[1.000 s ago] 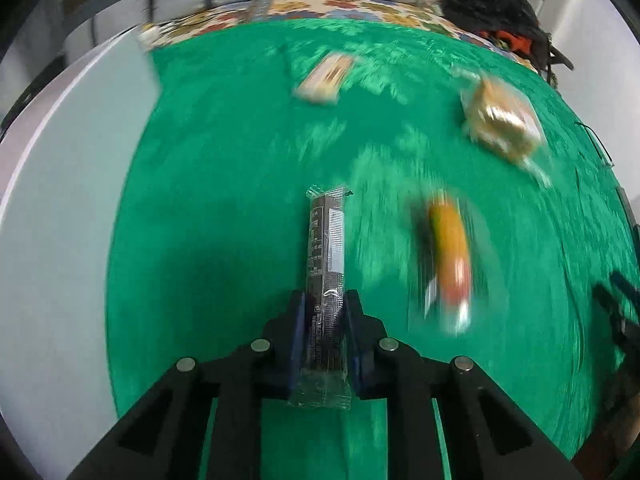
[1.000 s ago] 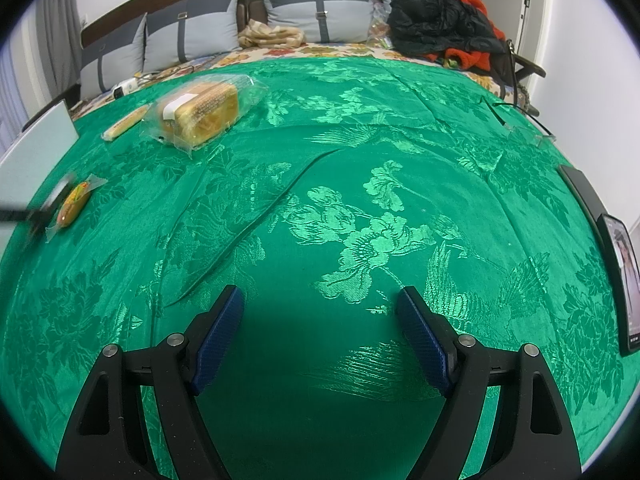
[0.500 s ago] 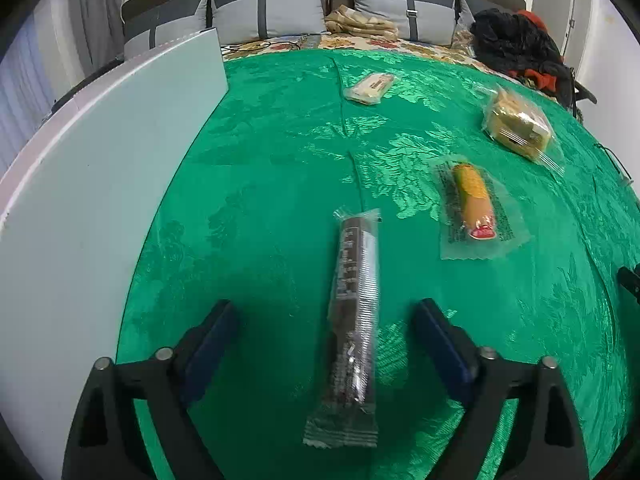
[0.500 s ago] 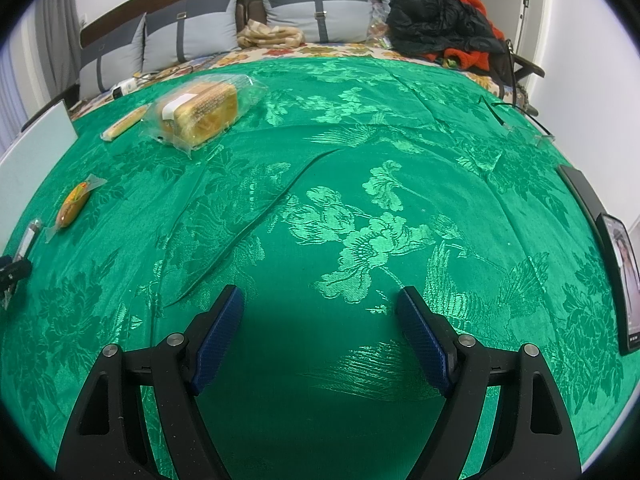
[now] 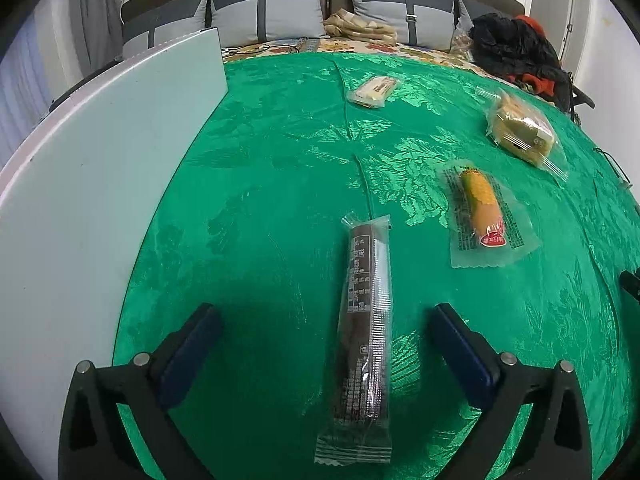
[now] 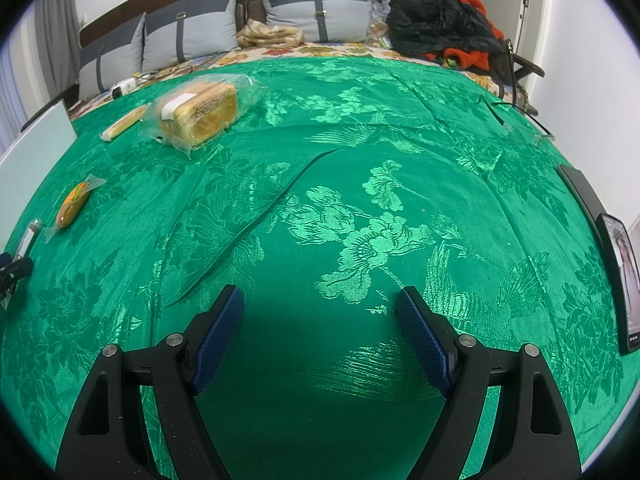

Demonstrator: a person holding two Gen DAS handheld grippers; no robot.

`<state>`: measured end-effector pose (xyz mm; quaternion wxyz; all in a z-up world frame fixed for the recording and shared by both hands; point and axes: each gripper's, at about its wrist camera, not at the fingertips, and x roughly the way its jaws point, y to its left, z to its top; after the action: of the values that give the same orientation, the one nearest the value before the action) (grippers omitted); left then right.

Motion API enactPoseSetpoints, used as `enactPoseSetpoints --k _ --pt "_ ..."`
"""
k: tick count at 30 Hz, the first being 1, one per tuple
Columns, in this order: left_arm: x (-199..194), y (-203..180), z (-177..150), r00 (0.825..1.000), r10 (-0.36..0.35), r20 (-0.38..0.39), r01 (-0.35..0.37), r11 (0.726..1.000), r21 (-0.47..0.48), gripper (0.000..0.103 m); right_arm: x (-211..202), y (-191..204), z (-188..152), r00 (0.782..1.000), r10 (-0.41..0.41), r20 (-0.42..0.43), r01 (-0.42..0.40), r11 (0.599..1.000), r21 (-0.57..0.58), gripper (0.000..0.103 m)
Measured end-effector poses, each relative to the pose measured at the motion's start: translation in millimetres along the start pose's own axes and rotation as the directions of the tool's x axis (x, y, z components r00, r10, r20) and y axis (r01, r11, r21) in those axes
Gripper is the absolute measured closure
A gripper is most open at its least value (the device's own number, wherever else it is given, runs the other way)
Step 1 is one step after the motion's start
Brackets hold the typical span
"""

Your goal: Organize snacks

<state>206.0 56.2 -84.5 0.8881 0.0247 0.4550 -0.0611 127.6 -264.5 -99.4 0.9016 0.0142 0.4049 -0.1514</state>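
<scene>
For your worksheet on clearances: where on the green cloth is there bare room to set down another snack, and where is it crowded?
Bare: the wide stretch of green cloth ahead of the open right claw, bordered by the bread loaf and the phone. Also the strip between the white board and the dark bar. Crowded: around the corn sausage, with the biscuit pack beyond.

A: Green cloth [image 6: 360, 128] was woven brocade, floral motifs shiny, ground matt. Dark snack bar [image 5: 364, 336] wrapper, at 6 o'clock in the left view?

B: Glossy clear plastic film, crimped ends. Corn sausage pack [image 5: 486, 216] at 3 o'clock: same film. Left gripper [image 5: 324, 340]: matt black plastic, textured blue pads [image 5: 188, 356], metal pins. White board [image 5: 80, 208] at 9 o'clock: smooth, matt.
</scene>
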Motion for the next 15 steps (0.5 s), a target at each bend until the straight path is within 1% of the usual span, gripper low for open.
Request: enactPoseSetpoints --k 15 --pt "0.0 0.5 -0.2 1.000 -0.001 0.000 0.001 1.000 0.000 0.000 -0.3 -0.6 -0.1 1.000 -0.001 -0.001 0.001 1.000 0.001 0.019"
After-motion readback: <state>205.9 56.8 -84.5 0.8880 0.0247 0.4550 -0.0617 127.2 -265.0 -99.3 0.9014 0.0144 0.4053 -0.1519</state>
